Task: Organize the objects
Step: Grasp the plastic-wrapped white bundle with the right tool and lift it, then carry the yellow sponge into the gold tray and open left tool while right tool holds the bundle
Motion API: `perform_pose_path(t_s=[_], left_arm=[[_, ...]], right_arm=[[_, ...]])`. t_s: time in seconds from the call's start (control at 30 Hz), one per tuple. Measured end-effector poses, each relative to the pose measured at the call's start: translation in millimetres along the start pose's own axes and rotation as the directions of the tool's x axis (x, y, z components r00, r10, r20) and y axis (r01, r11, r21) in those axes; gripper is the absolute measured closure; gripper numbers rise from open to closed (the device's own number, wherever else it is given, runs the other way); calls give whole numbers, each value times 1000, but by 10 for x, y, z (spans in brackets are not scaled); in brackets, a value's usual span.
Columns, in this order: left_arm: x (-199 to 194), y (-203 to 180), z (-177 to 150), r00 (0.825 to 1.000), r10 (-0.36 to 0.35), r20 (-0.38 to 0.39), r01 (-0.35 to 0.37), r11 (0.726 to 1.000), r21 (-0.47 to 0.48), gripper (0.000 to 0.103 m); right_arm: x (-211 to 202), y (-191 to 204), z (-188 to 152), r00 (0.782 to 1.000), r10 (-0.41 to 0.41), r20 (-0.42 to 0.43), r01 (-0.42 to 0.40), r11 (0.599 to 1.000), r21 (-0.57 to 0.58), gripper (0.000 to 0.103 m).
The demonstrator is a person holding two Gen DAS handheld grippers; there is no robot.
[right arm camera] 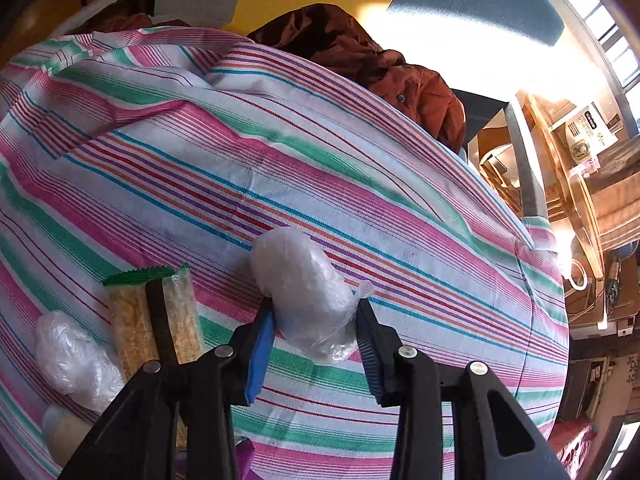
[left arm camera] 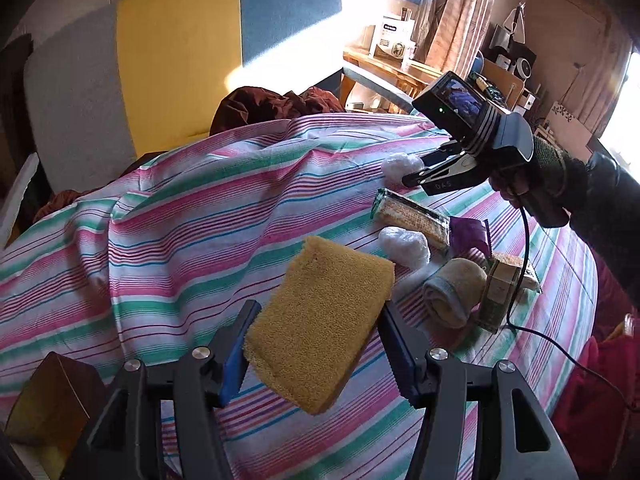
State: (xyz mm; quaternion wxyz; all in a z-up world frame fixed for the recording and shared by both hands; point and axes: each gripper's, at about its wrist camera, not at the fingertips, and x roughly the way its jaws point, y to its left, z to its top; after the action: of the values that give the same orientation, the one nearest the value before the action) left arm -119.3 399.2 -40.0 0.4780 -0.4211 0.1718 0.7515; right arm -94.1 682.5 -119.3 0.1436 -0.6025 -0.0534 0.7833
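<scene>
Yellow sponge [left arm camera: 320, 324] gripped, plastic bundle [right arm camera: 308, 296] gripped

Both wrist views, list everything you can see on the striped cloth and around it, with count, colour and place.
sponge: one, yellow, clamped in the left gripper's jaws above the cloth
plastic-wrapped bundle: three, whitish clear; one between the right gripper's jaws, two lying on the cloth
cracker packet: one, tan with green end, right part of cloth
purple wrapper: one, purple, beside the cracker packet
rolled cloth: one, beige and grey, right of the sponge
small carton: one, green and tan, beside the rolled cloth
striped cloth: one, pink, green and white, covering the surface
brown garment: one, at the cloth's far edge
left gripper: black, blue pads
right gripper: black, blue pads
</scene>
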Motion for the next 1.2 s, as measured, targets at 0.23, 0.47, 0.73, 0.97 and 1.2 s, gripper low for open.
perform_pose_path(t_s=[0.23,0.47,0.73,0.97,1.2], left_arm=[[-407,-105,-174,999,23,43,-21,999,-31,42],[-836,-30,-567,996,61,70,-51,989,-141,42],[-1375,218,-1150,983,155,103,-126,962,-244,42],[-1811,699,-1728,967,228,118,-166,907,-387,42],[-2048,1476,-2038,937,343,67,-247,786,-567,42]], right_arm=[[-678,95,-374,994,11,106,-24,992,123,66],[-1483,639,-673,958,133,253,-176,972,153,66],[-1389,1703,-1111,936,270,228,-311,935,171,66],[-1140,2098,-1460,954,232,191,-274,933,234,66],[-1152,2126,-1460,954,207,216,-254,943,217,66]])
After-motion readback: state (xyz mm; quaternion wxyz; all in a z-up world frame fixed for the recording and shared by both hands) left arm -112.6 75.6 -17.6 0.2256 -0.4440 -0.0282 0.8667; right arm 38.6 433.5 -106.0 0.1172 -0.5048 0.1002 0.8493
